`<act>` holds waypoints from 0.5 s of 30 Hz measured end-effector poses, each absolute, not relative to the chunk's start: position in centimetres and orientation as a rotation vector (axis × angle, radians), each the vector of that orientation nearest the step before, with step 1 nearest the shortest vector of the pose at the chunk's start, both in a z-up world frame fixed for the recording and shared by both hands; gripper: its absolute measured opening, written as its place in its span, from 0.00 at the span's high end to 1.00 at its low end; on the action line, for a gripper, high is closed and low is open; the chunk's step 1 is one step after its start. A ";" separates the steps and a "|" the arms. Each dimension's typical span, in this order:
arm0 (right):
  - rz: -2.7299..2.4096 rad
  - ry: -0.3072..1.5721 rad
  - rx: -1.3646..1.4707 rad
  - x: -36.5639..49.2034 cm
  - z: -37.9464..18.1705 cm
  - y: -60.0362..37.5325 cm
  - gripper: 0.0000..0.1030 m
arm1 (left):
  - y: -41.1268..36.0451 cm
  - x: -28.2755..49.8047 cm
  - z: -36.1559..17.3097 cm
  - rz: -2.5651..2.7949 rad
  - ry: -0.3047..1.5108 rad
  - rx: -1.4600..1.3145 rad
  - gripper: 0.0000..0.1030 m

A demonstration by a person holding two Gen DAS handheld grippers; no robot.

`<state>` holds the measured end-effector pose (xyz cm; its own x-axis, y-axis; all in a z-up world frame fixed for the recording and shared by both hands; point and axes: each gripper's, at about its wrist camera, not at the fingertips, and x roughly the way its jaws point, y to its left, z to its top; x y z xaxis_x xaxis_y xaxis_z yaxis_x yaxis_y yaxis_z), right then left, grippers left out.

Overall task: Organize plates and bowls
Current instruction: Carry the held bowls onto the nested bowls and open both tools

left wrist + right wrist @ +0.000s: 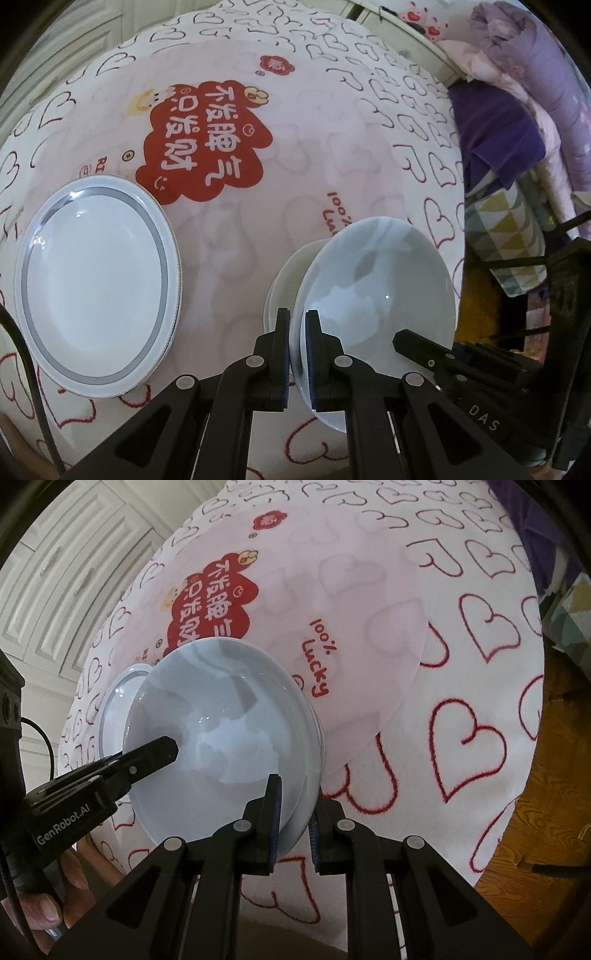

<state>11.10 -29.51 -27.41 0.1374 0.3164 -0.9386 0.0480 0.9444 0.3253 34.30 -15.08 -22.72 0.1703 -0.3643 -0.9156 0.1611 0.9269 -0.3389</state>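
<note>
A pale blue bowl (373, 295) (221, 749) is held tilted above the bed by both grippers. My left gripper (297, 317) is shut on its near left rim. My right gripper (295, 790) is shut on its right rim, and one of its fingers (417, 345) shows at the bowl's right in the left wrist view. A white bowl (288, 273) sits on the mat just behind the blue one. A white plate with a grey ring (98, 288) (118, 690) lies flat on the left.
A pink mat (295, 155) with red lettering covers a heart-patterned blanket (480, 701). Purple and patterned bedding (517, 147) is piled at the right. Wood floor (535, 830) lies beyond the bed's right edge. A white wardrobe (74, 572) stands behind.
</note>
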 end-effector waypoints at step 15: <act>0.167 1.464 0.198 12.0 -27.5 -28.5 0.83 | -15.2 34.6 -24.0 -0.352 1.359 -0.170 0.97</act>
<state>12.04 -28.46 -27.55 0.1005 0.2323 -0.9674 0.0085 0.9721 0.2343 34.65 -15.22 -23.95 0.1681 -0.3435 -0.9240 0.1488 0.9354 -0.3207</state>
